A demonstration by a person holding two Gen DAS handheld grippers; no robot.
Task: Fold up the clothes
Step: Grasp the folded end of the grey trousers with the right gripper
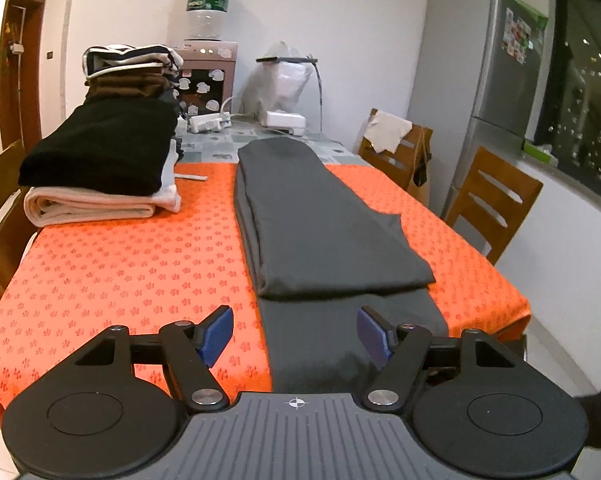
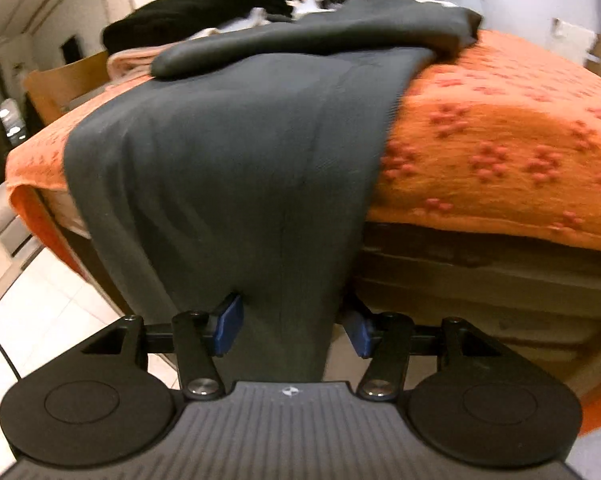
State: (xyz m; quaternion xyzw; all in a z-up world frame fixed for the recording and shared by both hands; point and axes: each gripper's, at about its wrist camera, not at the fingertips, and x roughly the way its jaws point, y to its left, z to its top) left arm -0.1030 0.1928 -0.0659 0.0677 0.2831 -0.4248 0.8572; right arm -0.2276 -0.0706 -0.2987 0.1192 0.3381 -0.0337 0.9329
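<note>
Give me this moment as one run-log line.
phase: mid-fold | dark grey garment: partly folded on table, end hangs over edge | left gripper: open above it | right gripper: jaws straddle hanging end, grip unclear

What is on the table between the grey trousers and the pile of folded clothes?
Only bare orange tablecloth lies between the grey trousers and the pile of folded clothes, seen in the left wrist view.

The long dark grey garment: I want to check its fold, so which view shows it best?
The left wrist view: the long dark grey garment lies lengthwise on the orange patterned tablecloth, its folded upper layer sharp. The right wrist view is blurred and shows mostly the end hanging over the table edge.
</note>
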